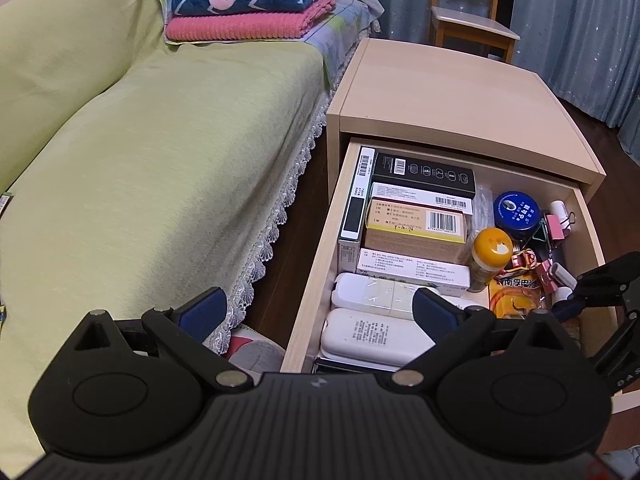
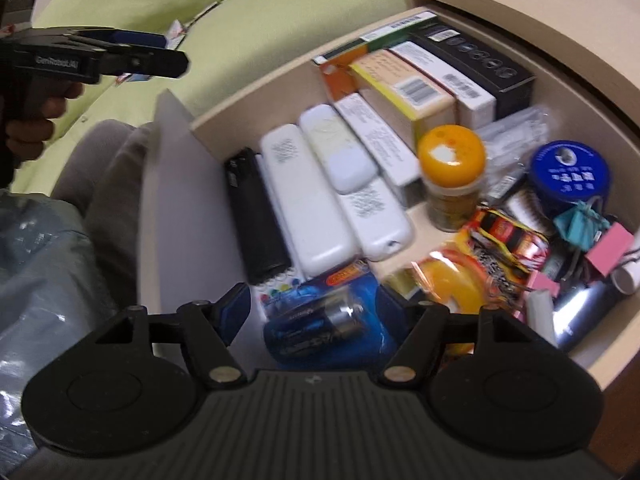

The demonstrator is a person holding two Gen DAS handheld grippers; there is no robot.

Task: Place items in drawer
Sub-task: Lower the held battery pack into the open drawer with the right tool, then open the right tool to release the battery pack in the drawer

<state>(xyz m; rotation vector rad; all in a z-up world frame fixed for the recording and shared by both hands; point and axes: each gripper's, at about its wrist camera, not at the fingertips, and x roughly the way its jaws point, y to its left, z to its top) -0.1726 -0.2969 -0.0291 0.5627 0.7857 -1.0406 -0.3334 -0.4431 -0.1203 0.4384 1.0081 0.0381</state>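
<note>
Item: battery blister pack (image 2: 320, 320), between my right gripper (image 2: 316, 312) jaws, half-open, grip uncertain, over the drawer (image 2: 208, 124) front. Left gripper (image 1: 316, 312): wide, empty. Risk: pack snagging remotes (image 2: 316, 200).

A pale wood nightstand (image 1: 460, 92) stands on a dark wood floor (image 1: 592, 120). Just left of the nightstand is a bed (image 1: 140, 184) with a light green cover and a white lace edge. Behind the nightstand stands a small wooden chair (image 1: 468, 16). Blue-grey curtains (image 1: 580, 24) with little stars hang behind the chair. Folded blankets (image 1: 252, 4), one dark blue and one pink, lie on the bed, left of the chair.
</note>
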